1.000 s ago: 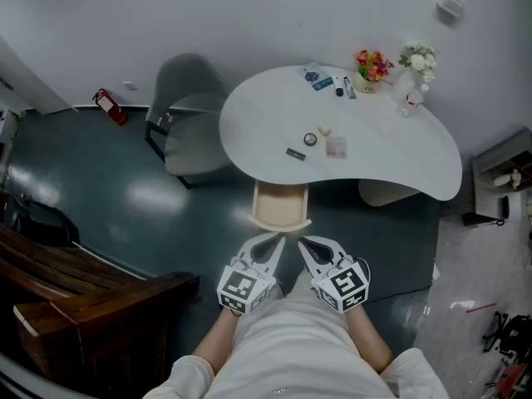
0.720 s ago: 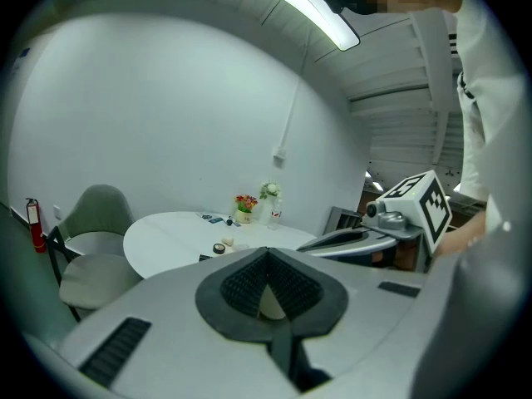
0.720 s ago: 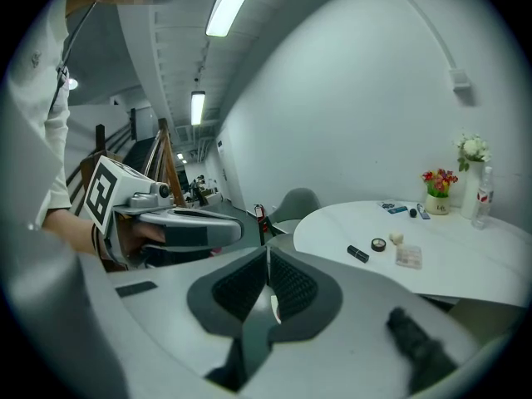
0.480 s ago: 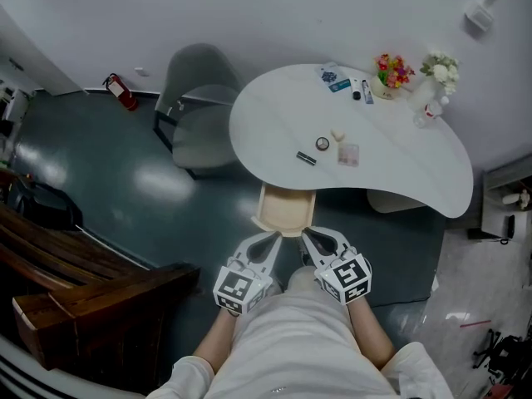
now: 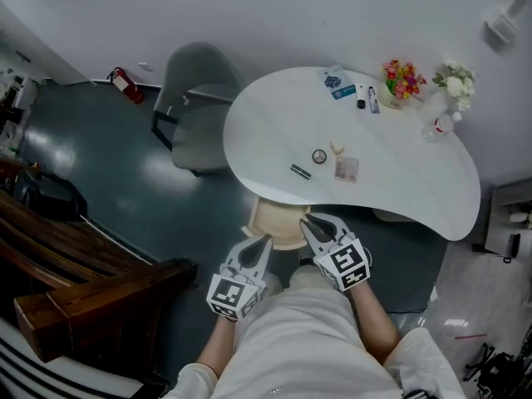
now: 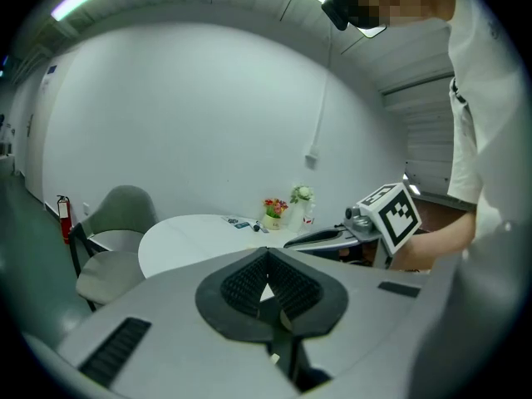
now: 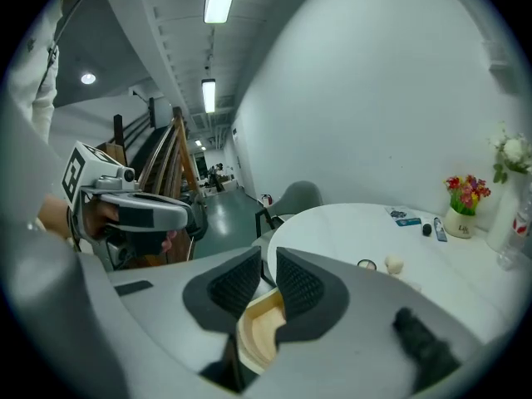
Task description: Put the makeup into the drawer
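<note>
White tee (image 5: 291,339); grey L gripper (image 5: 264,241), R gripper (image 5: 308,221)

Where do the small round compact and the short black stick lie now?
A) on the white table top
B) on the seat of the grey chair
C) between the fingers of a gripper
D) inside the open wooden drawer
A: in the head view the small round compact and the short black stick rest on the white curved table, beyond the pulled-out light wooden drawer.

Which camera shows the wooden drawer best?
The head view: the drawer sticks out from under the white table, open and seen from above. The right gripper view shows only a slice of it between the jaws of the right hand-held gripper. The left gripper view does not show it.
</note>
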The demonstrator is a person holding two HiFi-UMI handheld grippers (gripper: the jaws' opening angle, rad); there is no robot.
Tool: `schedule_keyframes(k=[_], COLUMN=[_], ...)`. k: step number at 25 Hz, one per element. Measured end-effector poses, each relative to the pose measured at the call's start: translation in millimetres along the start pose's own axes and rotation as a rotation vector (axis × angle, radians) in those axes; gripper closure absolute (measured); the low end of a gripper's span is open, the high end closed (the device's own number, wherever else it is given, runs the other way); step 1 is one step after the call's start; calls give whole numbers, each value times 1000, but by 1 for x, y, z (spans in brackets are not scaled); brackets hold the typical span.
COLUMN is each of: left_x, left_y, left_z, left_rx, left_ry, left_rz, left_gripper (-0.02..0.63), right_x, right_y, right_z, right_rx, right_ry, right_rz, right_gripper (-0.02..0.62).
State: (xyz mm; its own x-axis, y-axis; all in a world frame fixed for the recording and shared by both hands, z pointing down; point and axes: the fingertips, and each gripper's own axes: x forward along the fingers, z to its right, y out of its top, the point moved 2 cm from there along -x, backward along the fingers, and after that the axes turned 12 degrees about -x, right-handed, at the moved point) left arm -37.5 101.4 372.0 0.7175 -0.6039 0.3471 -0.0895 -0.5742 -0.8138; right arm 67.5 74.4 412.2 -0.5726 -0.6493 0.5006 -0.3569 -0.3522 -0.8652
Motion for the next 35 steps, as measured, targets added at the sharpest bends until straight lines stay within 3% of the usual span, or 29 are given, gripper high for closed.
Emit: schedule_keyframes(k=[16,25,35], left_x=[51,51,33], left_y=[-8,-19,-27], left_z=[-11,-22,-35], left_rx=[-100,-161,-210], left_ry=[195,273,345], left_rz=[5,12,22], left_gripper=[598,598,598], right_x=[76,119,161], right_y=[-42,-77,-103], right_z=[92,104,113], right_rx=[-93,-151,-191], right_ry=[79,140,150], right_rz=[-104,-212,-298], right_gripper=[488,454,430])
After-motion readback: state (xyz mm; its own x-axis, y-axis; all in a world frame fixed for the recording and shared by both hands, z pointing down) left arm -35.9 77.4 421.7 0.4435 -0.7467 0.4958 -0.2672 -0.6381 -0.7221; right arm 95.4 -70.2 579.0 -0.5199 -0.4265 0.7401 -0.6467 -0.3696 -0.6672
